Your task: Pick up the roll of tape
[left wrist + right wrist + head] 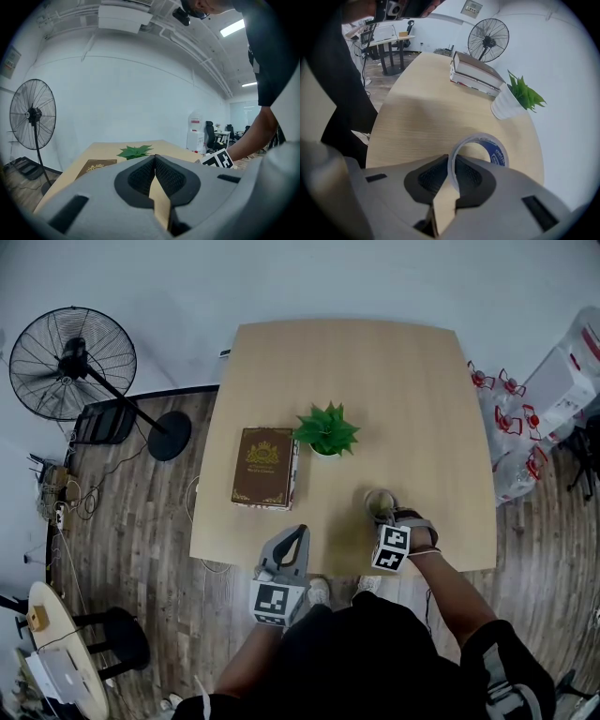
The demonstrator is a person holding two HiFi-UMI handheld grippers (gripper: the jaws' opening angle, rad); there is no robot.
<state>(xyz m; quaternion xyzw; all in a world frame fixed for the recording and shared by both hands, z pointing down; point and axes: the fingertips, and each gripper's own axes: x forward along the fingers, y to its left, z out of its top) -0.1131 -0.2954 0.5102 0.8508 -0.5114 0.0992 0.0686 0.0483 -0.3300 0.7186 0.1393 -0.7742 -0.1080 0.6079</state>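
Observation:
The roll of tape [380,504], clear with a blue label [498,153], lies near the front right of the light wooden table [375,381]. My right gripper [385,517] points steeply down at it. In the right gripper view, its jaws [451,165] are pressed onto the near wall of the ring, one pad inside the hole and one outside. My left gripper [299,532] hovers at the table's front edge, left of the tape. It points nearly level across the table, its jaws [154,158] shut with nothing in them.
A brown book [263,468] lies left of centre, stacked on another [474,71]. A small green plant in a white pot [327,429] stands beside it, behind the tape. A floor fan [73,362] stands far left; water bottles [511,418] sit to the right.

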